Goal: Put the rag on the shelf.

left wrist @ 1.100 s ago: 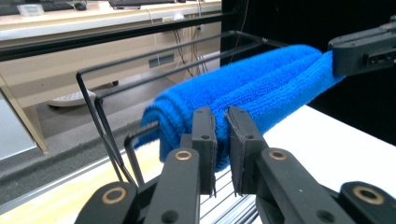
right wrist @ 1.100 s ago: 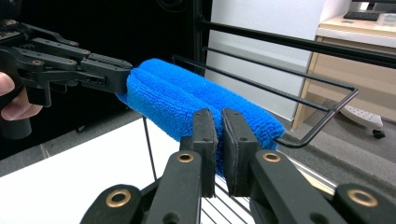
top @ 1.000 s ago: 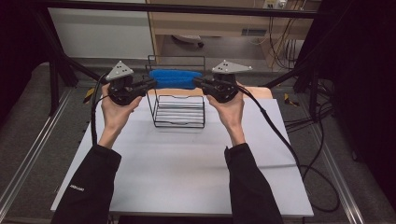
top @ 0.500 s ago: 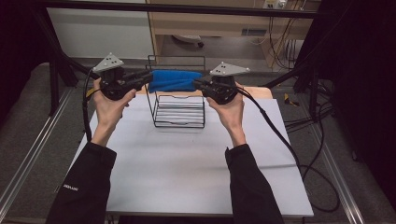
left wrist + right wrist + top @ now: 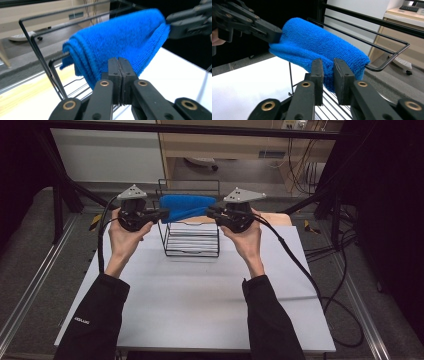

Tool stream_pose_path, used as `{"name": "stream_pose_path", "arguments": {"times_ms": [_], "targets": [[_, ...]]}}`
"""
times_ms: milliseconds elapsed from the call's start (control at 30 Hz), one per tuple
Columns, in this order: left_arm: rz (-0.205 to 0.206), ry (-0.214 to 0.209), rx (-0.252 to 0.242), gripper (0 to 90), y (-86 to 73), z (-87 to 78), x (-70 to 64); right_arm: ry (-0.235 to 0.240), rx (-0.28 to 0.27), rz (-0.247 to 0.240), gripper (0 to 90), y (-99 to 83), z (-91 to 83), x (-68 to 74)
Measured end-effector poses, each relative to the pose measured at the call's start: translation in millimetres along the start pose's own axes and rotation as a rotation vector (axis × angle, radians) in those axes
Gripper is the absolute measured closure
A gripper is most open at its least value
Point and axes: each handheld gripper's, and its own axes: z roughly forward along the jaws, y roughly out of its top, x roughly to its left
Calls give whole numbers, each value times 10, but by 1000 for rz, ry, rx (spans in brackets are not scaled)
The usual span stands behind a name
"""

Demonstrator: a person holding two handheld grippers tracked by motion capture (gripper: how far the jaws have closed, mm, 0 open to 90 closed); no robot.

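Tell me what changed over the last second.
The left gripper swung outward and up, then came back in to the blue cloth; its jaws are shut, though a grip on the cloth is unclear. The right gripper barely moved. The cloth stayed draped on the wire rack.

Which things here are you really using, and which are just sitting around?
In use:
- blue towel, draped over a rack bar
- black wire rack
- left gripper, jaws shut at the towel's edge
- right gripper, jaws slightly apart by the towel

Just lying about:
- white table
- cables on the floor
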Motion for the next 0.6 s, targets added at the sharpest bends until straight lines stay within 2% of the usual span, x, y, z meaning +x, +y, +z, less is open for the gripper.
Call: {"name": "stream_pose_path", "arguments": {"times_ms": [67, 167, 300, 367, 467, 567, 600], "targets": [[3, 2, 2, 897, -18, 15, -2, 2, 2, 5, 745, 0, -3, 1], [13, 12, 12, 898, -44, 39, 3, 17, -18, 37, 670, 17, -23, -1], [23, 23, 27, 898, -91, 85, 29, 33, -57, 76, 663, 55, -63, -23], [17, 24, 27, 899, -114, 110, 38, 42, -48, 91, 728, 54, -63, -29], [20, 26, 40, 899, -147, 144, 47, 37, 3, 92, 831, 11, -14, -15], [17, 25, 35, 898, -177, 169, 46, 34, 35, 88, 879, -44, 49, 1], [16, 26, 35, 898, -184, 174, 48, 33, 41, 103, 884, -74, 71, -7]]}}
